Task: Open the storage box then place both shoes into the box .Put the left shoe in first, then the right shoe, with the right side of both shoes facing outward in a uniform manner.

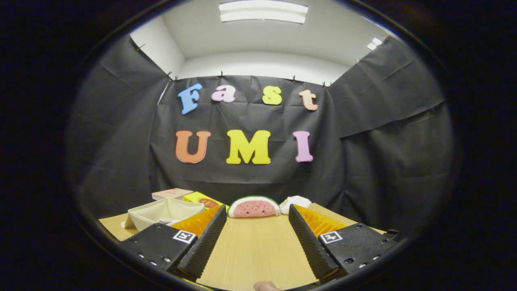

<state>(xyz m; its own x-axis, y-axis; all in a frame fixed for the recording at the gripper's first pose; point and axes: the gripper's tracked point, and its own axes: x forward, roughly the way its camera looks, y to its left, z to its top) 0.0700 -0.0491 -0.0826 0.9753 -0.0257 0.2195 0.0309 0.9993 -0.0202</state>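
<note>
While the watermelon-shaped shoe (253, 207) lies on the counter (254, 250) just beyond the fingertips, a white shoe (295, 203) sits touching its right end. An open cream box (163, 212) stands left. The tongs (256, 218) gape wide, holding nothing.

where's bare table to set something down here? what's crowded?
Free: the wooden table between the open tool fingers, up to the watermelon plush. Crowded: the far edge, with the white tray, flat boxes behind it, the plush and a white soft item beside it.
</note>
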